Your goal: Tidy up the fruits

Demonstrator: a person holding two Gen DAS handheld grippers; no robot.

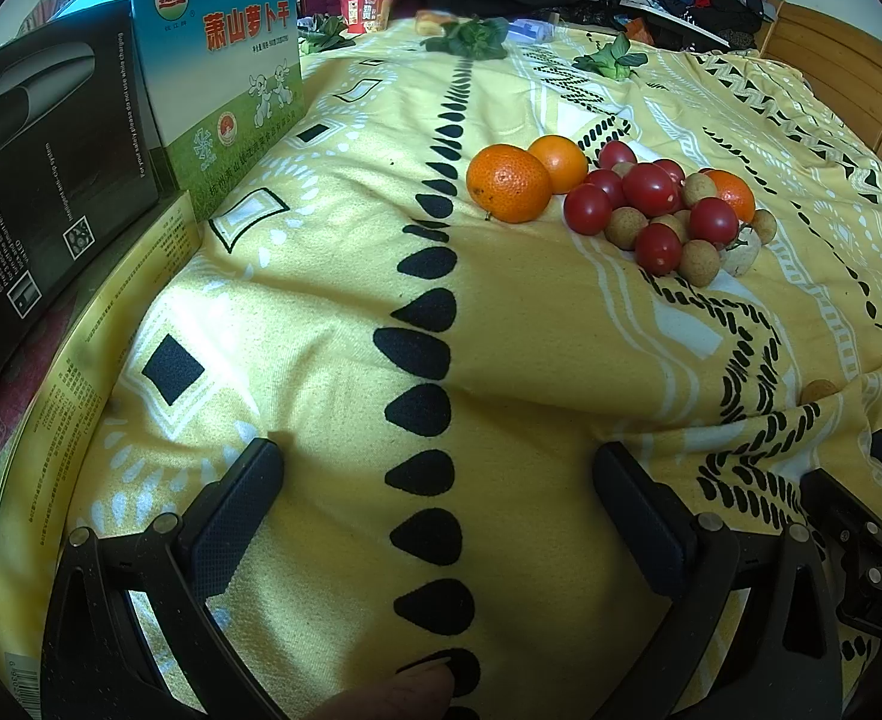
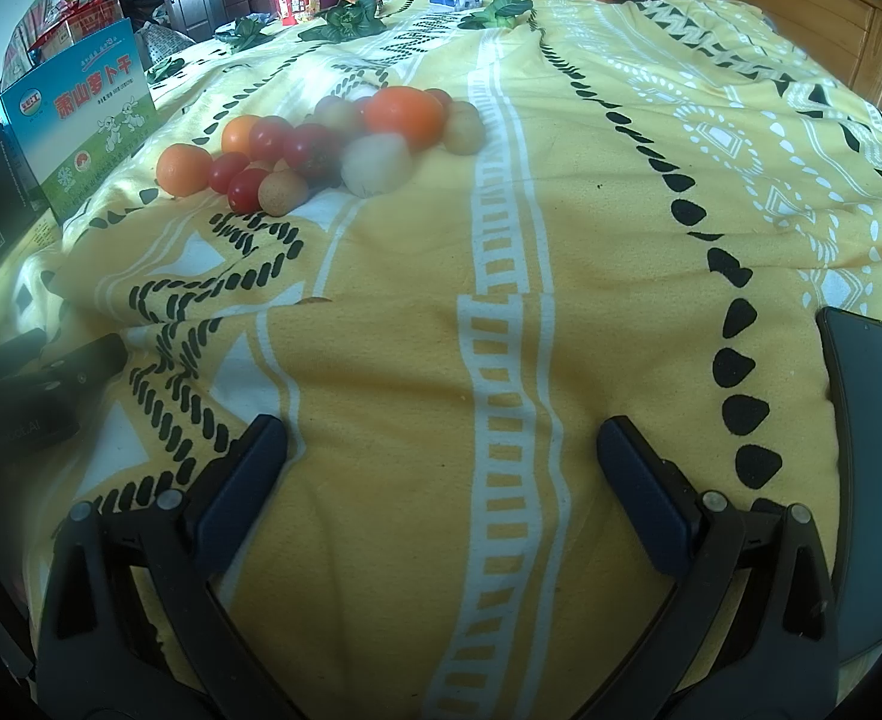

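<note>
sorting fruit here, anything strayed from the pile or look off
Yes: one small tan fruit lies alone in a cloth fold, well apart from the mixed pile. A pale whitish piece at the pile's edge looks peeled or broken.

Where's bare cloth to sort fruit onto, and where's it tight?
Free: the wide stretch of yellow blanket between both open grippers (left gripper, right gripper) and the fruit pile; also between the pile and the blue box. Right of the pile is bare too. Tight: the pile itself, the left box stack, and the phone at the right edge.
</note>
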